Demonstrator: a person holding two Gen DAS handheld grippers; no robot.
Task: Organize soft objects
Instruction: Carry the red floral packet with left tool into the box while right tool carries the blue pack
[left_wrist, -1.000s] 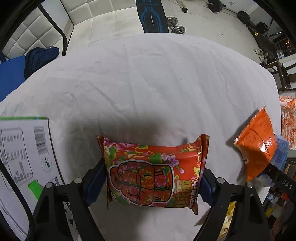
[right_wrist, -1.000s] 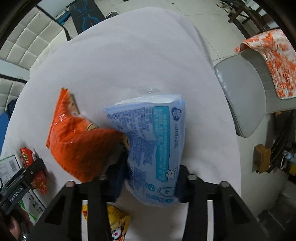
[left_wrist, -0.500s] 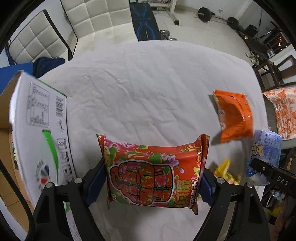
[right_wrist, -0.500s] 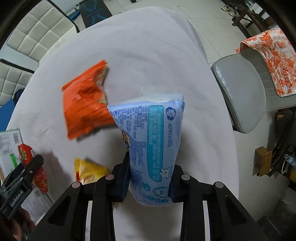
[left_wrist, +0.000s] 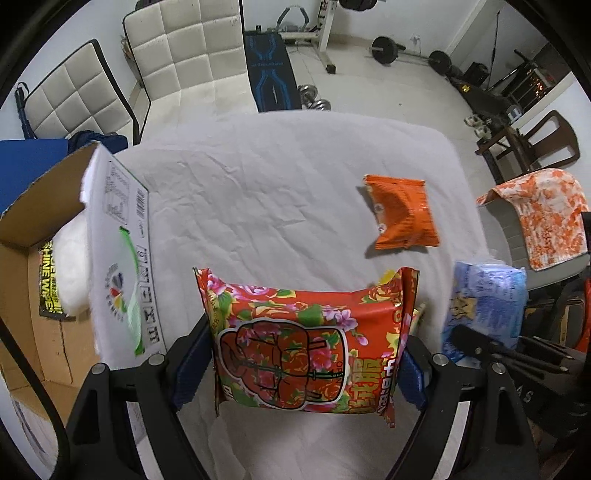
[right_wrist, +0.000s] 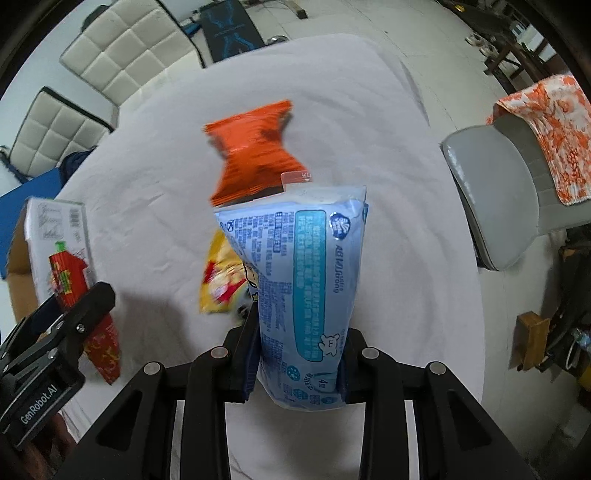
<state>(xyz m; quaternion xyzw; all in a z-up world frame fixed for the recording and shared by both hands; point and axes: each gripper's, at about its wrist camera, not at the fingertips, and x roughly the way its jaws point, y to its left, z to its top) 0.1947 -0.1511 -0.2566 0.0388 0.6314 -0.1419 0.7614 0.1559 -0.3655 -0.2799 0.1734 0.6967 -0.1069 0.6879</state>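
Observation:
My left gripper (left_wrist: 303, 365) is shut on a red floral wipes pack (left_wrist: 306, 339) and holds it above the white tablecloth (left_wrist: 258, 184). My right gripper (right_wrist: 297, 354) is shut on a light blue wipes pack (right_wrist: 303, 280), held upright above the table; it also shows in the left wrist view (left_wrist: 484, 299). An orange snack bag (left_wrist: 400, 212) lies on the cloth, also in the right wrist view (right_wrist: 255, 151). A yellow snack bag (right_wrist: 221, 284) lies partly hidden behind the blue pack. An open cardboard box (left_wrist: 40, 258) stands at the left with white packs inside.
White padded chairs (left_wrist: 184, 55) stand beyond the table's far edge. A grey chair (right_wrist: 495, 192) with an orange patterned cloth (right_wrist: 554, 129) stands at the right. Gym weights and a bench lie on the floor behind. A blue item (left_wrist: 29, 166) lies at the far left.
Both grippers have risen and pulled back with their packs. The box and its inside have come into view at left. The orange bag now lies free on the cloth, and the yellow bag shows.

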